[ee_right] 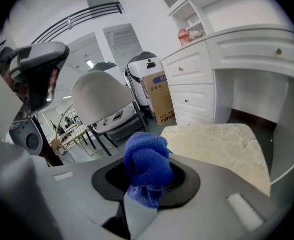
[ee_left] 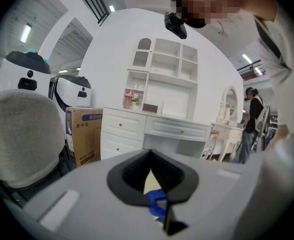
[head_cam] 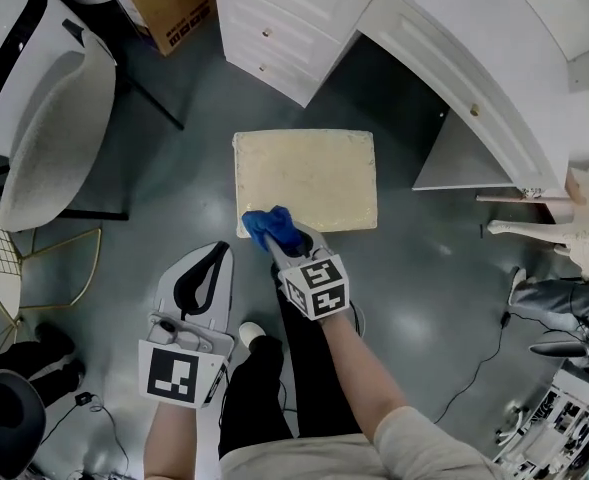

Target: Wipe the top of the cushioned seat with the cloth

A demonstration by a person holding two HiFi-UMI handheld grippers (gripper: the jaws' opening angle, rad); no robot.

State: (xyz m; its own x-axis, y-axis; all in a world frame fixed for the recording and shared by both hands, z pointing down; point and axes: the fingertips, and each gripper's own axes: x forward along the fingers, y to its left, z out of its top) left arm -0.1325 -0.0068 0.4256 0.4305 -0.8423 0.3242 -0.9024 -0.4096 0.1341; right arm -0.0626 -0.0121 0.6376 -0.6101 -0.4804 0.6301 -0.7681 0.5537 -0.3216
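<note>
The cushioned seat [head_cam: 314, 173] is a cream rectangular stool top on the grey floor in the head view. My right gripper [head_cam: 279, 240] is shut on a bunched blue cloth [head_cam: 271, 224] at the seat's near left corner. In the right gripper view the cloth [ee_right: 146, 165] bulges out of the jaws, with the seat [ee_right: 221, 143] just beyond to the right. My left gripper [head_cam: 215, 252] hangs left of the seat over the floor, its black jaws together and holding nothing. Through its narrow slit, slivers of the seat [ee_left: 150, 180] and the cloth [ee_left: 156, 202] show.
A white dresser [head_cam: 294, 28] and vanity desk [head_cam: 474, 58] stand beyond the seat. A grey upholstered chair [head_cam: 49, 133] and a gold wire chair [head_cam: 4, 268] are at the left, a cardboard box [head_cam: 169, 3] at the back. A cable [head_cam: 479, 363] crosses the floor on the right.
</note>
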